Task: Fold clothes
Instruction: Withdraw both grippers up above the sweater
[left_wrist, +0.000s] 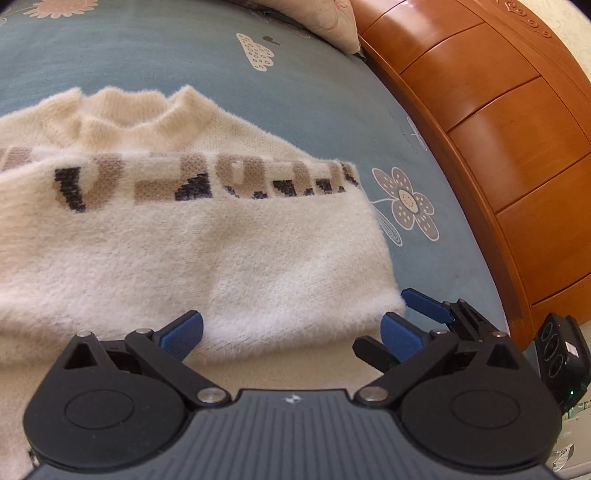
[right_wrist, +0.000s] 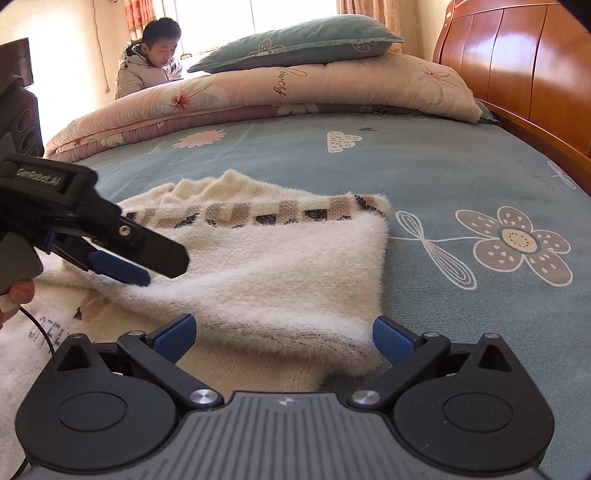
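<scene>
Spread blue-padded left gripper (left_wrist: 291, 332), fuzzy cream sweater (left_wrist: 192, 251)

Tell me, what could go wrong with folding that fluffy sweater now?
Both the left gripper and right gripper are open, so the folded flap of the sweater lies loose and could slip back. The fuzzy knit might snag on the blue pads. The two grippers are close and could bump.

The right gripper (right_wrist: 284, 338) has its jaws spread wide. A folded cream sweater (right_wrist: 258, 266) lies between them on the bed (right_wrist: 443, 177). The left gripper (right_wrist: 122, 273) touches the sweater beyond the left jaw.
</scene>
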